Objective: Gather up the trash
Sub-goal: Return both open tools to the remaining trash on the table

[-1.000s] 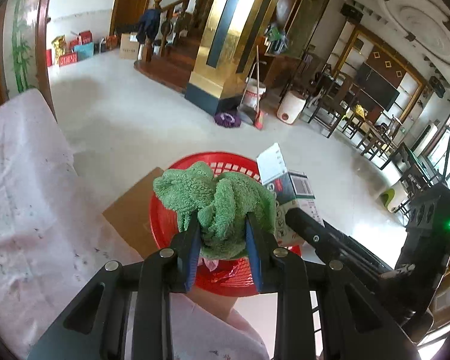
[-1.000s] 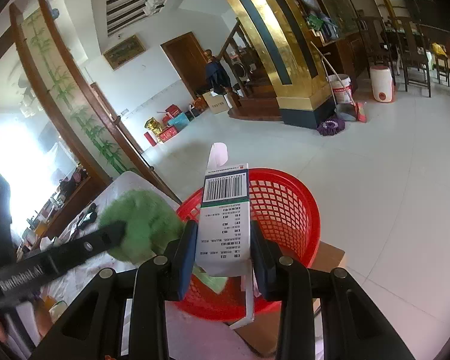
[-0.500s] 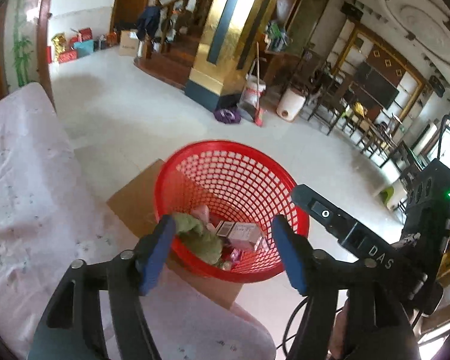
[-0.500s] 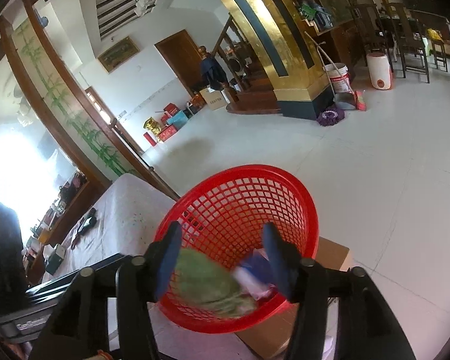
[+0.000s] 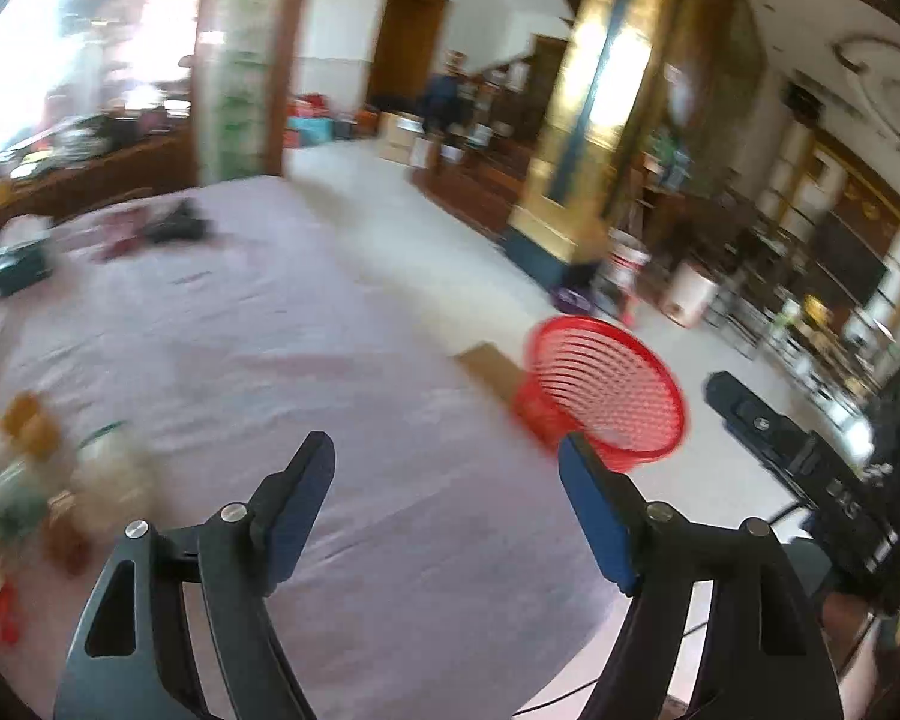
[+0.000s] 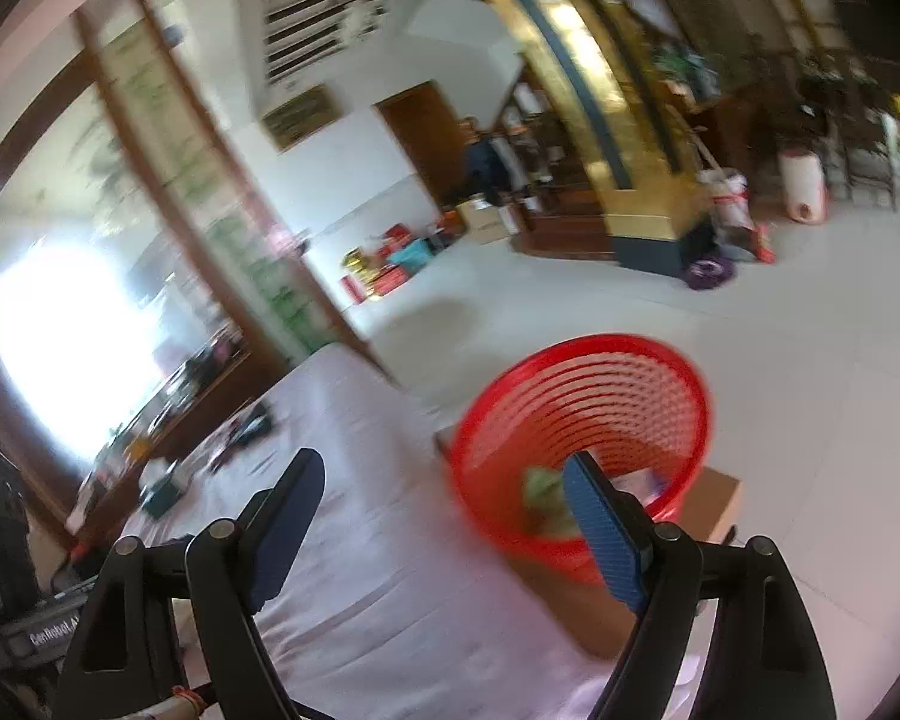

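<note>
Both claws, the left gripper (image 5: 447, 477) and the right gripper (image 6: 444, 489), have just been opening and stand wide, nothing between the jaws. The red basket (image 6: 678, 384) with a green cloth (image 6: 540, 486) inside lies ahead-right of both.

My left gripper (image 5: 447, 468) has black arms and blue pads (image 5: 594, 516); so does my right gripper (image 6: 444, 480). Under both spreads a pale pink tablecloth (image 5: 282, 348), faintly speckled. Just past my right gripper's right pad sits a bright red basket (image 6: 588, 402) with a mesh of small holes, and inside it lies a green cloth (image 6: 540, 486). Beneath the basket is a plain brown cardboard box (image 6: 720, 492). Beyond that, the floor (image 6: 810, 330) is off-white tile. Far ahead stands a gold pillar (image 6: 594, 90) with a dark blue stripe. Left of my left gripper, blurred trash (image 5: 36, 480) shows orange, green and red.
</note>
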Motion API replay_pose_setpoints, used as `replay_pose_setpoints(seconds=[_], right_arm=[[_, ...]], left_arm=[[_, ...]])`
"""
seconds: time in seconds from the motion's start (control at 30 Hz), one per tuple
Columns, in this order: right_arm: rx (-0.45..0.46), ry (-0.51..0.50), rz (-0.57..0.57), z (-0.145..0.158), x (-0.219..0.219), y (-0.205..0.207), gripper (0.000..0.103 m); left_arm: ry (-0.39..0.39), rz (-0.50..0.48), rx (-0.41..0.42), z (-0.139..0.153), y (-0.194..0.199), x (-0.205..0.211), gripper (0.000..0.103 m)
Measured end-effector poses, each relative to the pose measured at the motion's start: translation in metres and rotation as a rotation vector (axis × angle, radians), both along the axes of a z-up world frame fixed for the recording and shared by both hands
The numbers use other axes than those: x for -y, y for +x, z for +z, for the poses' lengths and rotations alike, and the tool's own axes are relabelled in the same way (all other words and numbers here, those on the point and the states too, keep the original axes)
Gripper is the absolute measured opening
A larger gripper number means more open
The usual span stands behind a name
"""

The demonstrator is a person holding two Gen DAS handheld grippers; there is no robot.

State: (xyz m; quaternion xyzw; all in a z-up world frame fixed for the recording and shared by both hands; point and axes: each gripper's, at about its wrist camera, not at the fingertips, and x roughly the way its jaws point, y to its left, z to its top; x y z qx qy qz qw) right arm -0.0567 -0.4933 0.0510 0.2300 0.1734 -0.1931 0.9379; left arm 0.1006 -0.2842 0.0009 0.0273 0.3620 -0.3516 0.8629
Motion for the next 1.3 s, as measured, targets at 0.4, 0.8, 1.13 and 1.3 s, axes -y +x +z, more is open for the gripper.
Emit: replay_pose_setpoints(seconds=[0.4,0.8,1.13,1.3], right_arm=[[-0.029,-0.102,0.27,0.001,-0.138,0.031,0.089],[-0.09,-0.158,0.488,-0.013,-0.236,0.075,0.089],[-0.117,-0.192,0.566,-0.021,-0.282,0.097,0.089],[-0.124,-0.196,0.578,-0.021,-0.289,0.103,0.09]], left_arm=[[0.025,0.322,0.082,0.011,-0.028,-0.142,0.076],[0.039,0.537,0.09,0.009,-0.021,-0.234,0.076],[0.04,0.617,0.099,0.009,-0.024,-0.274,0.076],[0.042,0.627,0.104,0.011,-0.028,-0.278,0.076]])
